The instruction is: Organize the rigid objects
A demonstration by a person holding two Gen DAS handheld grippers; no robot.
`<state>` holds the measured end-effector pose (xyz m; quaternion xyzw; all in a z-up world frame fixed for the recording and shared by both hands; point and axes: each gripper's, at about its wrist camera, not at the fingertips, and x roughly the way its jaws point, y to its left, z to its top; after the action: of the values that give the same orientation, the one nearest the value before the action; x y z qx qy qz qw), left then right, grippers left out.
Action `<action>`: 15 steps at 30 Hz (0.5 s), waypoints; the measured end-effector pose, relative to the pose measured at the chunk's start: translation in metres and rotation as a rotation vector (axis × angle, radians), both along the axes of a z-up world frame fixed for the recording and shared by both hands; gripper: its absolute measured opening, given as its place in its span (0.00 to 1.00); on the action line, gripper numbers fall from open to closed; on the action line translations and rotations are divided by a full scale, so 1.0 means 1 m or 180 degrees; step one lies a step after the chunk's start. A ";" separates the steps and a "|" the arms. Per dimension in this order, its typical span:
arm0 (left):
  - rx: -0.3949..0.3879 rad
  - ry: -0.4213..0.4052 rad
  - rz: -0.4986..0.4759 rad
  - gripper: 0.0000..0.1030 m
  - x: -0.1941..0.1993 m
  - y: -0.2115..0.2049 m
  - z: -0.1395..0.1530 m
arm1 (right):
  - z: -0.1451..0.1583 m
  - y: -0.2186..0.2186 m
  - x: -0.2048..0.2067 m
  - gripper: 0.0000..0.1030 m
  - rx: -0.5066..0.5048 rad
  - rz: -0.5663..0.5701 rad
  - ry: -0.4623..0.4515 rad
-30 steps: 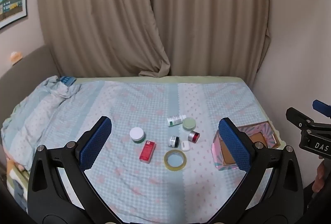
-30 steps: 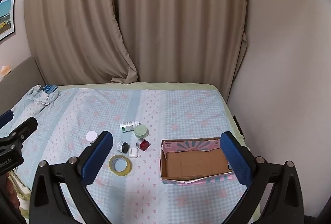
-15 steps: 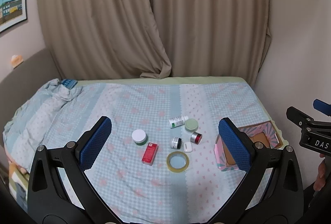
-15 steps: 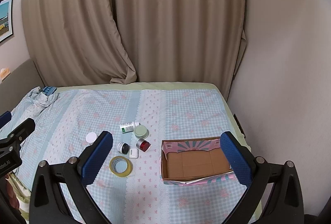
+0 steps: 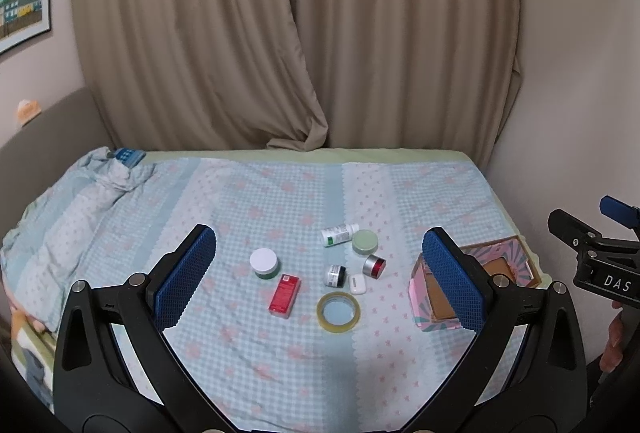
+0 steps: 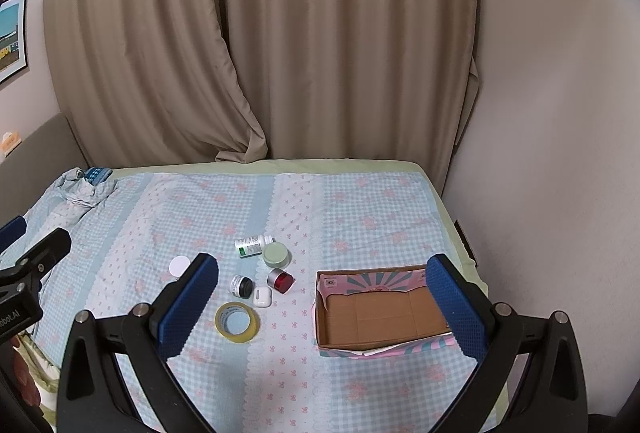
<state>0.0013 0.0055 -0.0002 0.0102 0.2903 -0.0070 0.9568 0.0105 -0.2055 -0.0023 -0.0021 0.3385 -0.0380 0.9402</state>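
Note:
Small items lie clustered on the bed: a red box [image 5: 285, 292], a white-lidded jar [image 5: 263, 262], a tape roll [image 5: 338, 311] [image 6: 236, 321], a white bottle [image 5: 339, 234] [image 6: 253, 244], a green-lidded jar [image 5: 365, 242] [image 6: 275, 255], a red-capped jar [image 5: 374, 266] [image 6: 280, 279], a black-capped jar [image 5: 335, 275] [image 6: 241, 286] and a white earbud case [image 5: 357, 283] [image 6: 262, 296]. An open pink cardboard box [image 6: 380, 313] [image 5: 436, 307] sits to their right, empty. My left gripper [image 5: 320, 277] and right gripper [image 6: 322, 297] are open and empty, held above the bed's near edge.
The bed [image 6: 360, 217] has a blue checked cover, bunched at the far left [image 5: 100, 185]. Beige curtains [image 5: 300, 33] hang behind it. A wall [image 6: 552, 153] runs close along the bed's right side.
Both grippers have risen and pulled back slightly, so the bed and objects sit a little lower and nearer the centre of view. Nothing was grasped or moved.

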 end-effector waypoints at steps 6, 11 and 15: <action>-0.0001 0.0003 -0.0002 1.00 -0.001 0.000 0.000 | 0.000 0.001 0.000 1.00 0.0009 0.0002 0.0000; 0.0008 0.0004 0.0001 1.00 -0.001 0.001 -0.001 | -0.001 0.001 0.000 1.00 0.0012 0.0004 0.0004; 0.0007 0.0003 0.0001 1.00 -0.002 0.002 -0.001 | 0.001 0.004 0.000 1.00 0.0014 0.0008 0.0006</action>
<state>-0.0007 0.0071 -0.0014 0.0112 0.2909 -0.0066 0.9567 0.0108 -0.2016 -0.0012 -0.0004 0.3396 -0.0361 0.9399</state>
